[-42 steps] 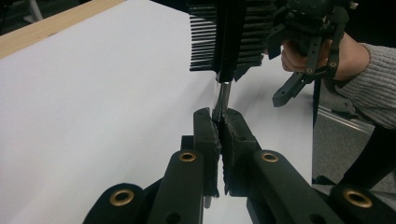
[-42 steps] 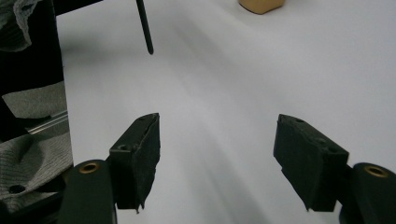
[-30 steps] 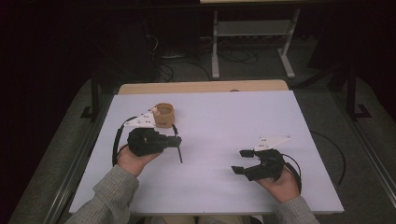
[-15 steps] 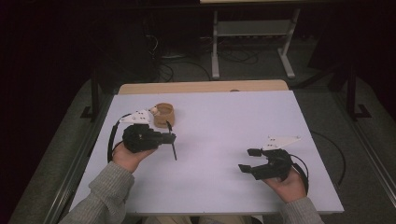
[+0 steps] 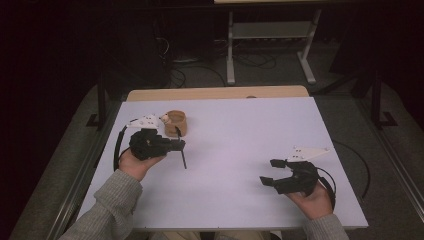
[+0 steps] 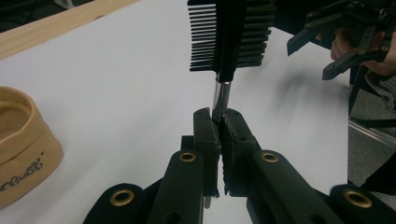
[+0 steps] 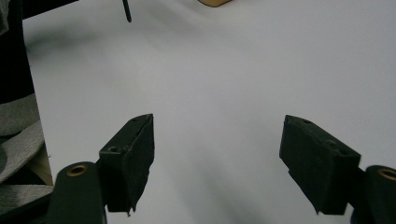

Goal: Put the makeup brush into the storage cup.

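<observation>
My left gripper at the table's left is shut on a black comb, which hangs down toward the white table. In the left gripper view the pads pinch the comb's metal stem, and the comb with its teeth stands beyond the left gripper. A round tan container sits just behind that hand, also low at the left as the tan container. My right gripper rests near the front right, open with nothing between its fingers; the right gripper has just been opening its jaws.
A wooden strip runs along the table's far edge. Behind it stand a metal frame's legs and floor cables. A grey sleeve shows at the left of the right gripper view. The far-off right gripper appears at top right.
The left gripper with the comb has shifted slightly left and away. The right hand has slid a little to the right and its jaws stand wider.
</observation>
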